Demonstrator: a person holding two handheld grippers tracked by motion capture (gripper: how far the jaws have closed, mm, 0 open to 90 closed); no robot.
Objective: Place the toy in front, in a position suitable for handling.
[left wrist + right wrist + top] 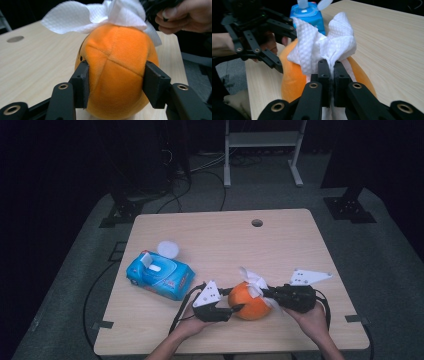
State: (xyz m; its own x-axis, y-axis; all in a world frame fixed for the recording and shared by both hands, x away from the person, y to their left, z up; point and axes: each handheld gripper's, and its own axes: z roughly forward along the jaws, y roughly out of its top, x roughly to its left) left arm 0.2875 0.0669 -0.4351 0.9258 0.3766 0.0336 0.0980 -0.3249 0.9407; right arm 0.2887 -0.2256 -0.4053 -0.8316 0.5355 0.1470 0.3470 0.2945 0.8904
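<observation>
Orange plush ball [117, 72] squeezed by left gripper [116, 83]; right gripper [331, 75] pinches white wipe [324, 47].

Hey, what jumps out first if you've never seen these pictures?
The orange plush ball near the table's front edge stands out, clamped between the left gripper jaws. The right gripper pinches a crumpled white wipe against the ball's top. Farther left lies a blue wipes pack with its lid open.
</observation>
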